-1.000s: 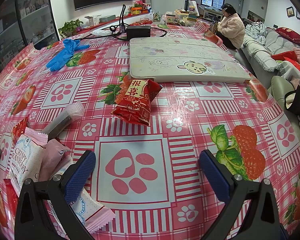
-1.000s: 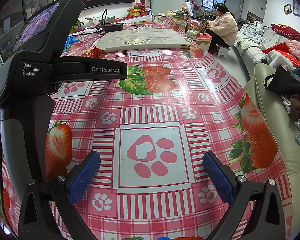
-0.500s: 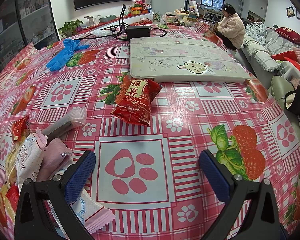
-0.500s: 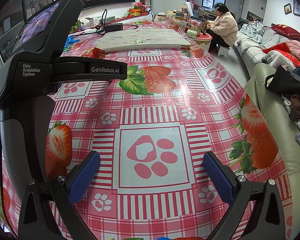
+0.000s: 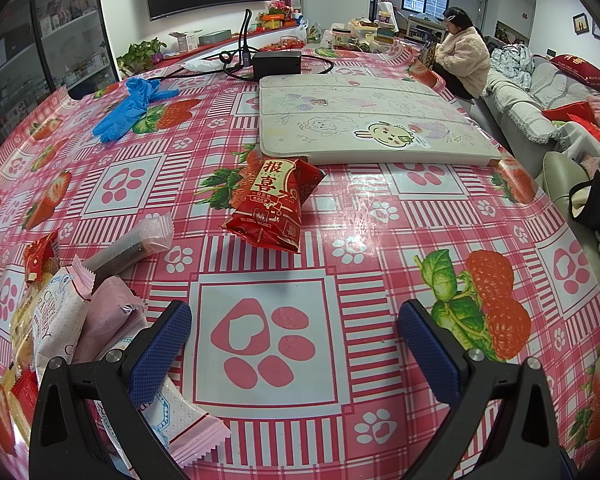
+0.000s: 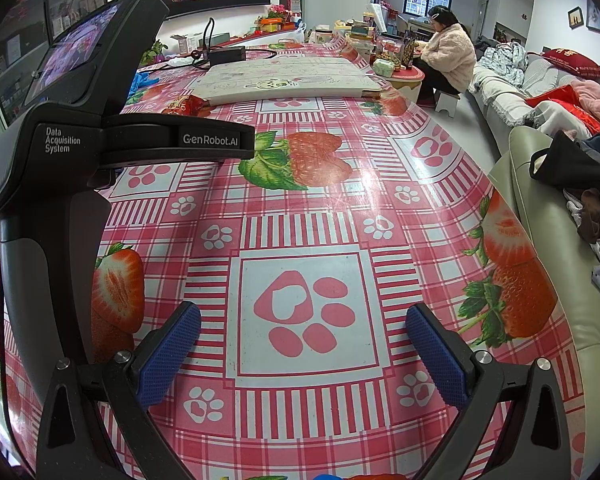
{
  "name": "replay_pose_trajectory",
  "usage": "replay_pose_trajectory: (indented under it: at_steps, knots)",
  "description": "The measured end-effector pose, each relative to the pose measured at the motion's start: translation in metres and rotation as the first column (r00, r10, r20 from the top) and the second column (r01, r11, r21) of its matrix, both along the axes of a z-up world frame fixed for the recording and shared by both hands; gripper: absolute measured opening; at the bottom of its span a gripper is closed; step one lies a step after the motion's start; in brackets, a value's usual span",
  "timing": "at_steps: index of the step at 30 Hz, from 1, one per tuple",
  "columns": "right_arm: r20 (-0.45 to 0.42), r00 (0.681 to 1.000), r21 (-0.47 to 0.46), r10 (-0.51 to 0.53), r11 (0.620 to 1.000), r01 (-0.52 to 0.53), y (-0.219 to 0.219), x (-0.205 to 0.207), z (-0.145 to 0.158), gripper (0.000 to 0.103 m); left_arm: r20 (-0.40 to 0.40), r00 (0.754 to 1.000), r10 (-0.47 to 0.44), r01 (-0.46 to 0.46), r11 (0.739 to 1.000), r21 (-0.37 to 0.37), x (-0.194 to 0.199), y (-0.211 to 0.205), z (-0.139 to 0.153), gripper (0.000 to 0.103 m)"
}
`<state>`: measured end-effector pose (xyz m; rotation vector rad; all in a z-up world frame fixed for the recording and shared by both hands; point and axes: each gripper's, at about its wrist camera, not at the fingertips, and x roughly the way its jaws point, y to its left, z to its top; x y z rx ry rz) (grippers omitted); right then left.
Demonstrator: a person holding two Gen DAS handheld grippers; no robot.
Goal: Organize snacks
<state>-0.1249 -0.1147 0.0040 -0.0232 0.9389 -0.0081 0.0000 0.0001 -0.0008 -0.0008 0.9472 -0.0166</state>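
A red snack bag [image 5: 274, 204] with gold characters lies on the strawberry-print tablecloth [image 5: 380, 240], ahead of my left gripper [image 5: 294, 344], which is open with nothing between its fingers. At the lower left sits a heap of snacks: pink-and-white raspberry packets [image 5: 56, 320], a clear-wrapped dark bar [image 5: 134, 242] and a small red packet [image 5: 40, 254]. One pink packet [image 5: 184, 424] lies under the left finger. My right gripper [image 6: 302, 354] is open over bare cloth. The red snack bag [image 6: 186, 105] shows far off in the right wrist view.
A white drawing board [image 5: 364, 120] lies behind the red bag. Blue gloves [image 5: 128, 106] and a black box with cables [image 5: 276, 63] sit farther back. The other gripper's black body [image 6: 60, 168] fills the left of the right wrist view. A person [image 5: 462, 60] sits by a sofa [image 5: 540, 120].
The snack heap at the lower left has shifted: more packets, yellow and red ones, have come into view at the left edge. Both grippers stay open and nearly still.
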Motion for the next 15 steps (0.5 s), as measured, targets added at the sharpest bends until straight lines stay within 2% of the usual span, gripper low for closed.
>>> replay_pose_trajectory:
  at_steps: [12, 15]
  knots:
    - [0.000, 1.000, 0.000, 0.000, 1.000, 0.000, 0.0002, -0.0001, 0.0002, 0.103, -0.001, 1.000, -0.003, 0.003, 1.000, 0.002, -0.0001, -0.0001, 0.0002, 0.103]
    - [0.000, 1.000, 0.000, 0.000, 1.000, 0.000, 0.0000, -0.0001, 0.0002, 0.103, -0.084, 0.996, -0.037, 0.037, 0.999, 0.001, 0.0000, -0.0006, 0.0041, 0.103]
